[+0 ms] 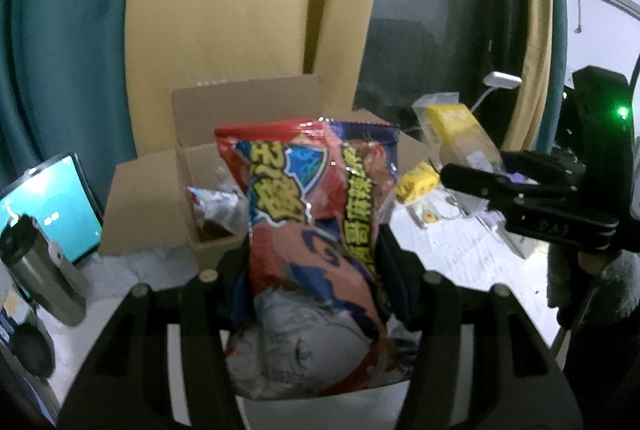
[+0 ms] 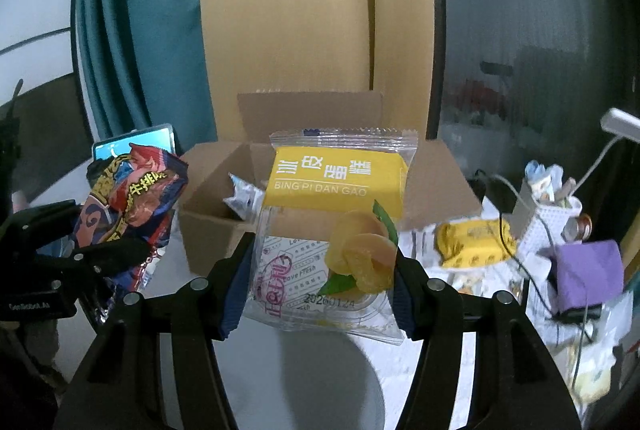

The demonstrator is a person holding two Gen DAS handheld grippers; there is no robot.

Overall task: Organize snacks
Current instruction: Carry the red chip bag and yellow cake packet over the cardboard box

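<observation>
A white tabletop [image 2: 312,382] fills the lower part of both views, with teal and tan curtains hanging behind it. At the middle of each frame stands an open cardboard box [image 2: 212,230], flaps spread outward.

The left gripper [image 1: 316,254] is closed on a red and blue snack bag [image 1: 304,205], which stands upright between its fingers in front of the box. The right gripper [image 2: 324,278] is clamped on a clear cake packet [image 2: 332,213] with a yellow label, also held above the table just before the box; the same packet shows at the right of the left view.

The step in hand looks like carrying both packs to the box. To do it well, each pack should be brought over the open mouth, clear of the near wall and flaps, one after the other so the grippers do not meet, then let go low inside.

The box already holds at least one silvery wrapped snack [image 2: 244,197] against its left side; the rest of its inside is hidden. A yellow packet [image 2: 472,238] lies on the table to the right, outside the box, beside a white basket [image 2: 548,226] of small items.
</observation>
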